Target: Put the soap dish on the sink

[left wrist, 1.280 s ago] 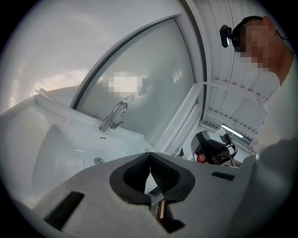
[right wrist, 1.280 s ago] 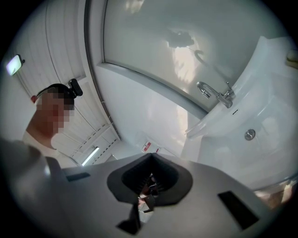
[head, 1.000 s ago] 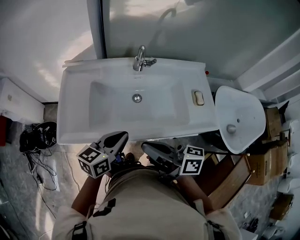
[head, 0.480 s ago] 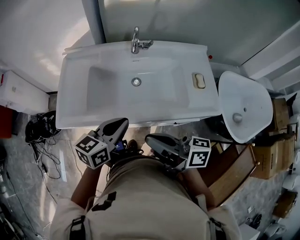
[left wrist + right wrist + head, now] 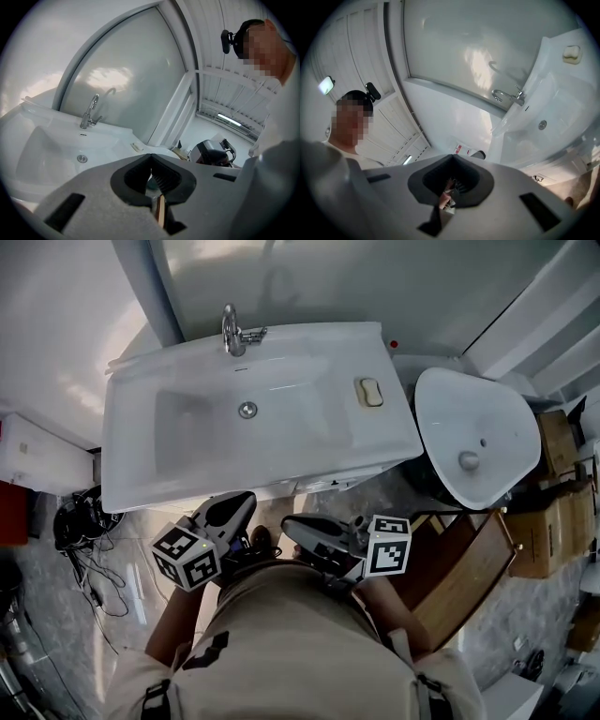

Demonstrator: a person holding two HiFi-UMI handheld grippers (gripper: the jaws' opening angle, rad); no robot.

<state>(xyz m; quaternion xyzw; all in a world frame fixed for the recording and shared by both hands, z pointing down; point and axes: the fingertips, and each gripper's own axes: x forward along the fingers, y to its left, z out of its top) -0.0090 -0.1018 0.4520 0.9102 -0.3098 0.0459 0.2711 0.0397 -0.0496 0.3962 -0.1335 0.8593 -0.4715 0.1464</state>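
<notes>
Soap dish [image 5: 368, 392]: it lies flat on the right ledge of the sink, beside the bowl and well apart from both grippers. It is small, pale and has rounded corners. It also shows in the left gripper view [image 5: 136, 146] and the right gripper view [image 5: 572, 54].
Sink [image 5: 309, 460]: white, wide and rectangular, set against the wall. Its drain [image 5: 247, 410] is in the middle of the bowl.
Faucet [image 5: 234, 332]: chrome, at the back edge of the sink, with its lever to the right.
Left gripper [image 5: 239, 502]: held low near the person's body, in front of the sink's front edge. Its jaws are pressed together with nothing between them [image 5: 151, 157].
Right gripper [image 5: 295, 529]: held just beside the left one, also close to the body. Its jaws are closed together and hold nothing [image 5: 451, 158].
Second basin [image 5: 473, 442]: a loose white round basin, right of the sink.
Cardboard boxes [image 5: 548, 502]: at the far right, on the floor.
Cables [image 5: 80, 521]: a dark bundle on the floor, left of the sink.
</notes>
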